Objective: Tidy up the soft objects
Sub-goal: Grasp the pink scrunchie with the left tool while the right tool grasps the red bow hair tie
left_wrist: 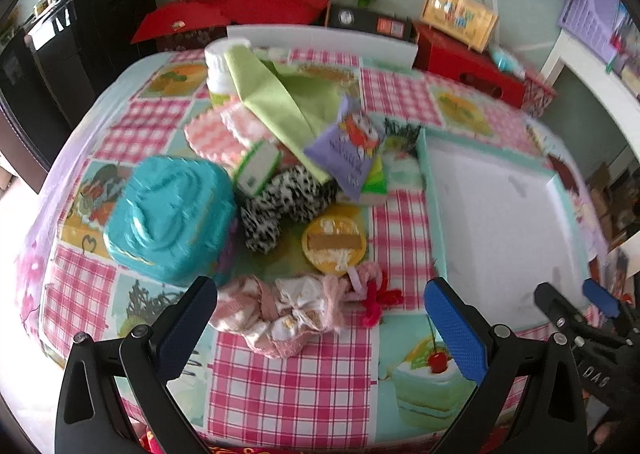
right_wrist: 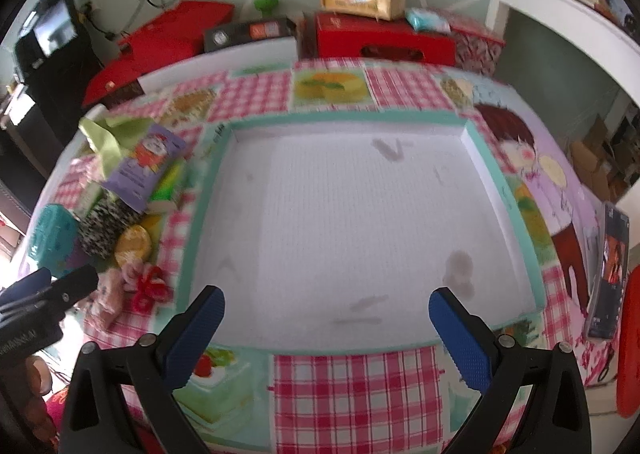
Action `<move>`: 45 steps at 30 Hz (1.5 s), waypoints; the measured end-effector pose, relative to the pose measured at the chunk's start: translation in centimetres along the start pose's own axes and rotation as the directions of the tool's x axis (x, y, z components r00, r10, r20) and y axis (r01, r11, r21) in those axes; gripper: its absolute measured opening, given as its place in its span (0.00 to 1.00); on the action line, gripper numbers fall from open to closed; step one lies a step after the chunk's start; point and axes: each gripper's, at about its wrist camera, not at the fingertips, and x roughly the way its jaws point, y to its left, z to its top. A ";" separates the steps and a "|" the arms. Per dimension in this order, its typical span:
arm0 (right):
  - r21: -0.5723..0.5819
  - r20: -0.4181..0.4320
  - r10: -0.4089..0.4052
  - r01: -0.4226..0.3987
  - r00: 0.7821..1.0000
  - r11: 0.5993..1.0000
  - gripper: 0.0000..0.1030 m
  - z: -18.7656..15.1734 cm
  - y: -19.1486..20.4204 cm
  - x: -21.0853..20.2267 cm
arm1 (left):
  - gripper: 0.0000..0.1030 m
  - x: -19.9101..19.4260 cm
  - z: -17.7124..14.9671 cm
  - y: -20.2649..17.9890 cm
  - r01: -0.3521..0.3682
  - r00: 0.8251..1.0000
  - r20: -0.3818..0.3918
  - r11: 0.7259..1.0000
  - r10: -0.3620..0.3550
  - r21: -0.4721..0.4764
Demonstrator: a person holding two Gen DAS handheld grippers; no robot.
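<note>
The left gripper (left_wrist: 320,318) is wide open over the pink socks bundle (left_wrist: 288,314) — holding nothing. The right gripper (right_wrist: 326,328) is also wide open and holds nothing, above the tray (right_wrist: 476,141) — farther left lies the soft pile, with the black-white scrunchie (left_wrist: 280,201) and green cloth (left_wrist: 280,97).

The table (left_wrist: 304,386) is covered by a pink-checked patchwork cloth with dessert pictures. On it lie a shallow white tray with a teal rim (right_wrist: 538,278), a teal plastic box (left_wrist: 168,213), a yellow round lid (left_wrist: 334,242), a pink sock bundle (left_wrist: 288,314) and a black-and-white fuzzy cloth (left_wrist: 280,201).
</note>
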 end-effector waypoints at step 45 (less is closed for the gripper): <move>-0.471 -0.238 0.263 -0.347 0.935 0.811 0.55 -2.0 14.6 5.9 | 1.00 7.3 -0.8 6.3 0.022 0.965 -0.239 0.947 -0.103 -0.321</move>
